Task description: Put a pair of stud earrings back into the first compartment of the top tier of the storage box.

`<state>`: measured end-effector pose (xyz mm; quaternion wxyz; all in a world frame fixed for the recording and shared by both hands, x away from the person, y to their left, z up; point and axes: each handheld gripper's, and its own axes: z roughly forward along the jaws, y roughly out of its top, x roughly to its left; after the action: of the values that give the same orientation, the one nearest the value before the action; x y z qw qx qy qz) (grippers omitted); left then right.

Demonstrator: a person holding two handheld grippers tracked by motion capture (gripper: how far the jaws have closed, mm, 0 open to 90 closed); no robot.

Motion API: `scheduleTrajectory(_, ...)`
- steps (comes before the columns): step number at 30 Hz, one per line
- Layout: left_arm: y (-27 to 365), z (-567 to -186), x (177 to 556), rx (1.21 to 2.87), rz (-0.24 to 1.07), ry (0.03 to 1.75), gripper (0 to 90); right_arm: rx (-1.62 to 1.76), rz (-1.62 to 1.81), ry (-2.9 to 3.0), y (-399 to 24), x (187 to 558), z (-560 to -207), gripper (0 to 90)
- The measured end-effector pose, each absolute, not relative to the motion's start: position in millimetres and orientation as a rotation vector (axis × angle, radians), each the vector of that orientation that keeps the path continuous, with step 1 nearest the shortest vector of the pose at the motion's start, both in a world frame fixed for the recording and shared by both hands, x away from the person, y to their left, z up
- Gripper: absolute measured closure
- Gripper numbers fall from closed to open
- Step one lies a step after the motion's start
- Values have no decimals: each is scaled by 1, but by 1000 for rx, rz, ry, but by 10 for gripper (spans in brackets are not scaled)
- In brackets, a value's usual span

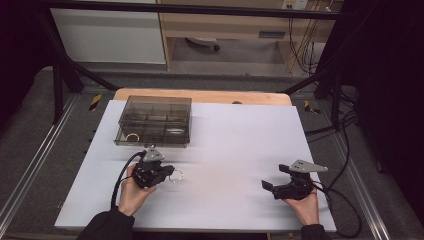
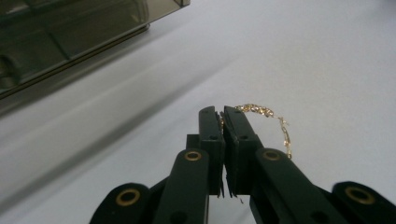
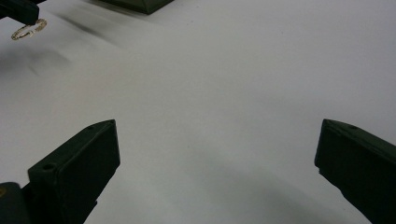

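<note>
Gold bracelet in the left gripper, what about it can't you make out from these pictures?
- Gold bracelet, left gripper view: the pinched part is hidden between the shut jaws of the left gripper.
- High view: its links are too small.
- Right gripper view: it is small, and the left gripper's tip covers one end.

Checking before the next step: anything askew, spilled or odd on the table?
Nothing stands out. The left gripper is shut on a gold bracelet, which hangs in a loop beside the jaws. The box sits square with its lid closed and another ring inside. The right gripper is open and holds nothing.
</note>
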<state>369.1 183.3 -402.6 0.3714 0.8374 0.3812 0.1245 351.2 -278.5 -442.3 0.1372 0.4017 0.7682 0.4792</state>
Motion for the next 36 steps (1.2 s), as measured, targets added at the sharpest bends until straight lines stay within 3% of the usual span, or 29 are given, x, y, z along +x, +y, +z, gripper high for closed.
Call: scheduleTrajectory(36,256,-349,374,2062,402,1059,859,1165,1384,2225,-278,351,-443,6)
